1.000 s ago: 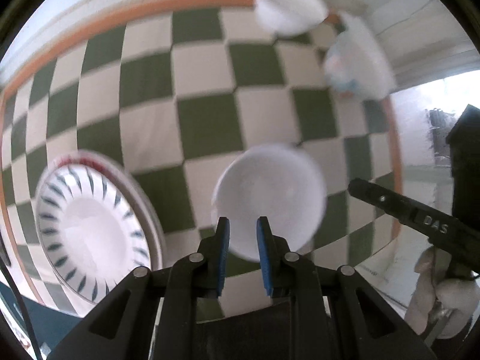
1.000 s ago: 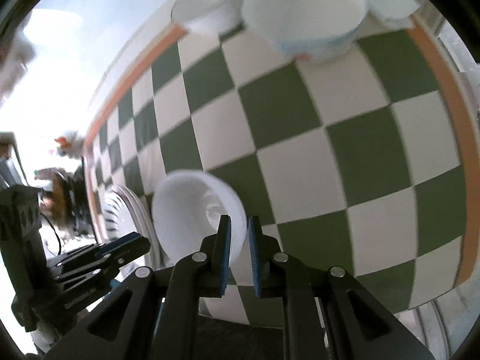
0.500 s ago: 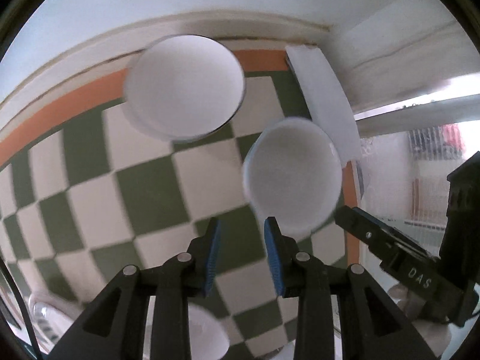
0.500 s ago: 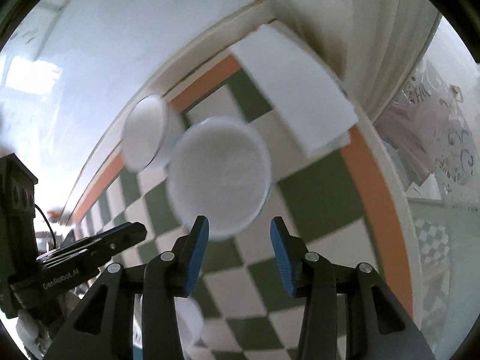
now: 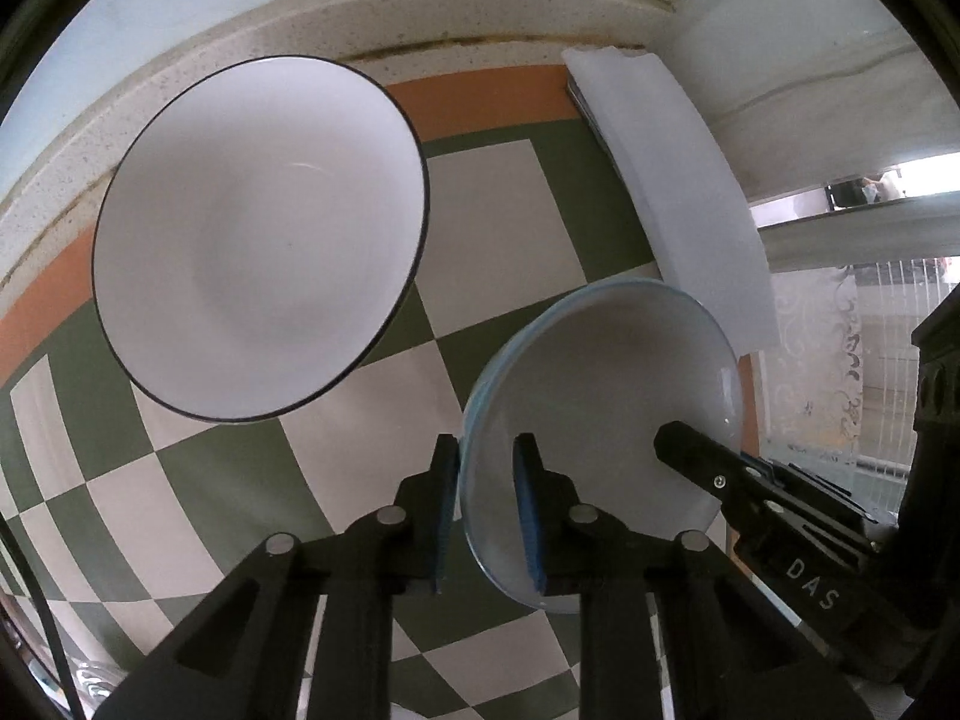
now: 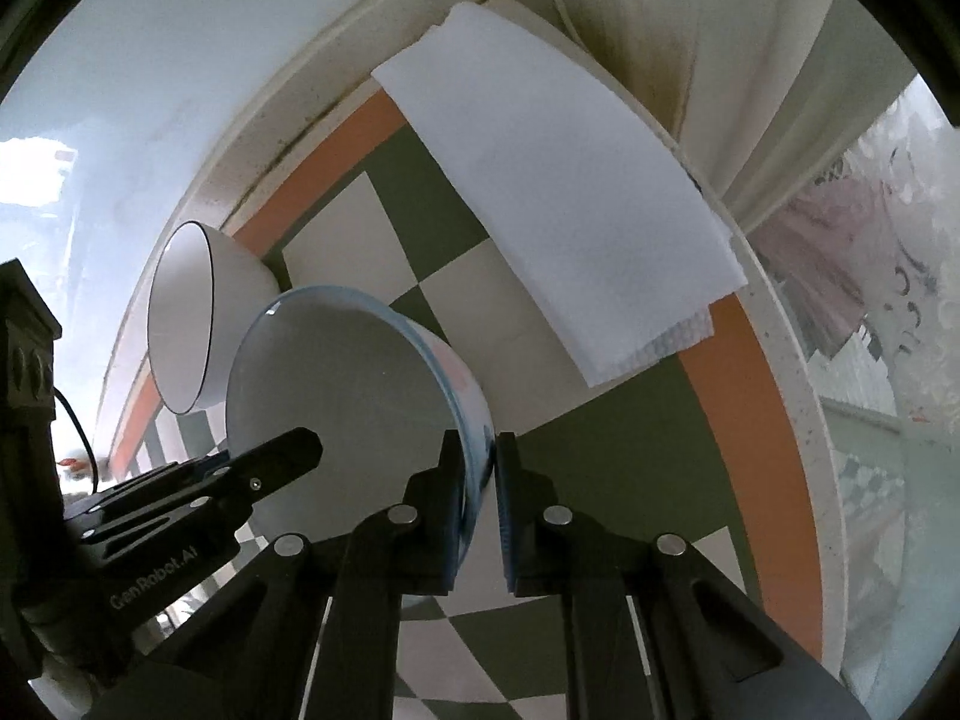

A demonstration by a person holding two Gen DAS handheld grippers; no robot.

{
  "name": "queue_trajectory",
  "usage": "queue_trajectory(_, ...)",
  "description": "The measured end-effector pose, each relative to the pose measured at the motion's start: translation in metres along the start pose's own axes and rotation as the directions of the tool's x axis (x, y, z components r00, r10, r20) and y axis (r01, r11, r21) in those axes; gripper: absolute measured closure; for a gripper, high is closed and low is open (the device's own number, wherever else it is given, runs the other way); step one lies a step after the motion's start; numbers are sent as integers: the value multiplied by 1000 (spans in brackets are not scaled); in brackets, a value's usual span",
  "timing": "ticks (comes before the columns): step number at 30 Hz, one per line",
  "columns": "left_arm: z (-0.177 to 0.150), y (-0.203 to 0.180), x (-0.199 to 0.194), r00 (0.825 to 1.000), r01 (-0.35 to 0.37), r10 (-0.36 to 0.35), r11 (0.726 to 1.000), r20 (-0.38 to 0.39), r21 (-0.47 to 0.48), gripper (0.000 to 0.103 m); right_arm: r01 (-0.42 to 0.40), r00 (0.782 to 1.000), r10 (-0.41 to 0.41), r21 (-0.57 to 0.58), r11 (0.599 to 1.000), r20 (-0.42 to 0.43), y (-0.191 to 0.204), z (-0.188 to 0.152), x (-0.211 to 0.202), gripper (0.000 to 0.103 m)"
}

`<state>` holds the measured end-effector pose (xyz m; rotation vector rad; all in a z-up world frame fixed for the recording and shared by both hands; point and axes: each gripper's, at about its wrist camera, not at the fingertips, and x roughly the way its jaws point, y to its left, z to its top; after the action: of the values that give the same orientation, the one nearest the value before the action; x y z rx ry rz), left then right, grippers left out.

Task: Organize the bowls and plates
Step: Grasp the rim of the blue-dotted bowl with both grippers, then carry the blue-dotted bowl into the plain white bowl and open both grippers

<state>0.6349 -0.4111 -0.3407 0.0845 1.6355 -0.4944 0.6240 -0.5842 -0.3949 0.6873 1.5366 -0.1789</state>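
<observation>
While both claws pinch blue-rimmed bowl (image 5: pixel 606 396), pink side-print (image 6: pixel 459 381) shows rightward only.

right gripper (image 6: pixel 479 468) pinching blue-rimmed bowl (image 6: pixel 336 396) rim, left gripper (image 6: pixel 282 456) inside it, black-rimmed bowl (image 6: pixel 186 312) just behind, white napkin (image 6: pixel 558 204) nearby

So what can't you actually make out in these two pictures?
- Base of the blue-rimmed bowl: hidden in both views by its wall, so lifted or resting is unclear.
- Left claw and right claw: each straddles the rim; pad contact unclear.
- Patterned plate: cut off at the left view's bottom edge.
- Under the folded white cloth: hidden.
</observation>
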Motion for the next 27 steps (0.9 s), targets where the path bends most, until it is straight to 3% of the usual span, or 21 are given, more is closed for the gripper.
queue_trajectory(6,-2,-6,-10,1000,-15,15,1000,20,8,87,29,999,-29,-25,999,13,9,-5,-3,93)
queue_trajectory(13,-21,-12,-35,998,-3,1,1000,61,23,86,11,999,-10,-33,999,42,19,-21,-23,93)
queue_trajectory(18,-51,-6,-66,996,1,-3,1000,93,27,87,-13,998,17,-54,998,58,32,-43,-45,93)
queue_trajectory(27,-134,28,-110,993,-9,9,1000,120,2,86,-57,997,63,-138,989,38,69,-127,-68,93)
